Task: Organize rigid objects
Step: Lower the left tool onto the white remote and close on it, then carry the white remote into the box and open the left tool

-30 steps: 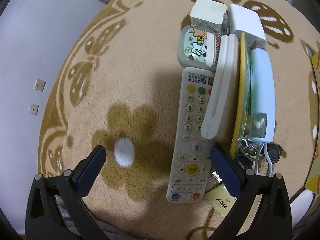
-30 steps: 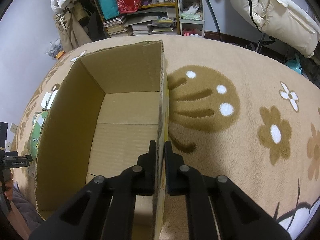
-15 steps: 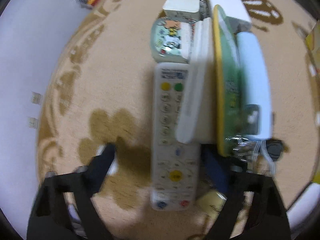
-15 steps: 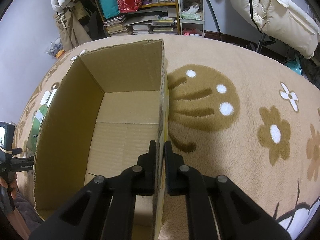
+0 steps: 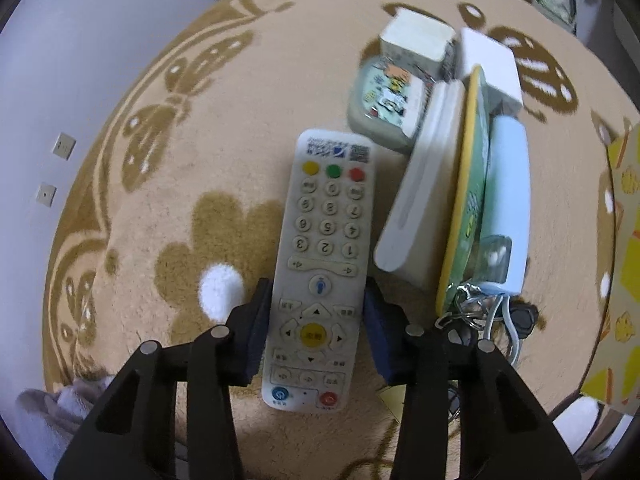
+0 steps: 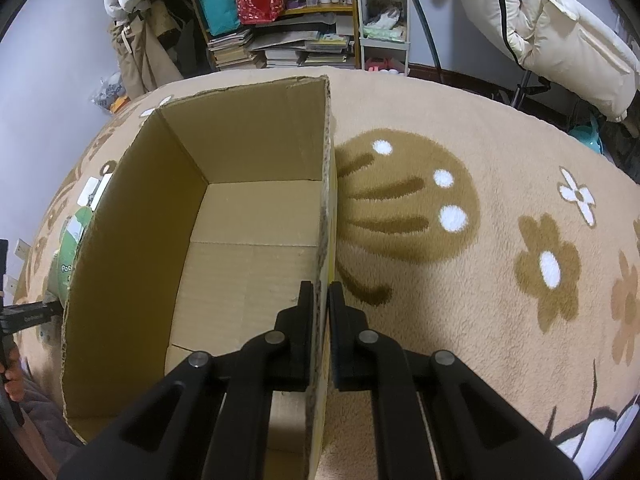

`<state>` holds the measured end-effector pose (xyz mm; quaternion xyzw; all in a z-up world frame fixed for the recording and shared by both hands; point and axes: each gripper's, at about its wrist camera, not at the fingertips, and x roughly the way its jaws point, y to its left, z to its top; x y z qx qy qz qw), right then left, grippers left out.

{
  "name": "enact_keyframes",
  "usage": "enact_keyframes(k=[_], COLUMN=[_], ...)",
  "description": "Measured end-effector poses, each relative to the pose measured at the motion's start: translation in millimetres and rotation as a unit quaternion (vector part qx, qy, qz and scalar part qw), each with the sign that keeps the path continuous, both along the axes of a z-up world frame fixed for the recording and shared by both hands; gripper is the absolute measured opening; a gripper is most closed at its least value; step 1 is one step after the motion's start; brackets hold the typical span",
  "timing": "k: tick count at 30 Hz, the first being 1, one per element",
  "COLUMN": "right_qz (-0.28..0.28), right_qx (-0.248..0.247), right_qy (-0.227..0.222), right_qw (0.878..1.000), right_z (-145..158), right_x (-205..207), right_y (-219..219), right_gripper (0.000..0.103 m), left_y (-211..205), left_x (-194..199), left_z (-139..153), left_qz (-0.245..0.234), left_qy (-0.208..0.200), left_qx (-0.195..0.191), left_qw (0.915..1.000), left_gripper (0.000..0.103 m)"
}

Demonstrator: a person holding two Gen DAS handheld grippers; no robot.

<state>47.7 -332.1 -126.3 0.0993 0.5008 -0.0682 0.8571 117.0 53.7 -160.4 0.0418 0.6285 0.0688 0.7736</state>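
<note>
The left claw point(image 5: 316, 320) pinches a white remote control point(image 5: 322, 264) by its lower half, blue-padded fingers point(image 5: 256, 328) pressed to both long edges, on a tan flower-patterned rug point(image 5: 192, 128); the remote's far end points toward 12 o'clock, buttons up. At 1 to 3 o'clock a tight cluster crowds its right edge: a cartoon-printed tin point(image 5: 386, 98), a long white case point(image 5: 424, 192) just beside the remote, a yellow-rimmed green plate point(image 5: 470, 200) on edge, a pale blue case point(image 5: 510, 200), two white boxes point(image 5: 418, 40) beyond, and a key ring with cord point(image 5: 472, 312) near the right finger; open rug runs from 7 to 11 o'clock out to its curved border. The right claw point(image 6: 321, 316) is closed on the right wall of an open cardboard box point(image 6: 248, 152), one finger inside, one outside; the box interior shows bare cardboard, and clear rug spreads from 1 to 4 o'clock, with cluttered shelves point(image 6: 280, 20) at 12 o'clock.
</note>
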Motion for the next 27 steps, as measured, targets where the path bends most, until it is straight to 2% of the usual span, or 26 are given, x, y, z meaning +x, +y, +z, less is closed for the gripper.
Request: enact_keyframes(k=[9, 19, 23, 27], right_qz=[-0.003, -0.004, -0.006, -0.006], right_qx=[0.004, 0.005, 0.007, 0.008], right_qy=[-0.001, -0.002, -0.002, -0.003], right_qw=[1.000, 1.000, 1.000, 1.000], right_z=[0.1, 1.6, 2.0, 1.7], right_x=[0.9, 2.2, 2.8, 2.1], right_y=[-1.1, -4.1, -4.2, -3.3], right_gripper=[0.008, 0.008, 0.008, 0.008], left_y=[6.5, 9.7, 12.3, 11.9], left_x=[-1.8, -5.0, -8.1, -10.2], left_z=[5.6, 25.3, 30.2, 34.5], left_qz=[0.024, 0.032, 0.040, 0.041], left_qy=[-0.011, -0.054, -0.055, -0.062], left_qx=[-0.032, -0.014, -0.040, -0.036], left_qw=[0.9991, 0.9979, 0.9969, 0.9966], left_gripper=[0.040, 0.039, 0.039, 0.039])
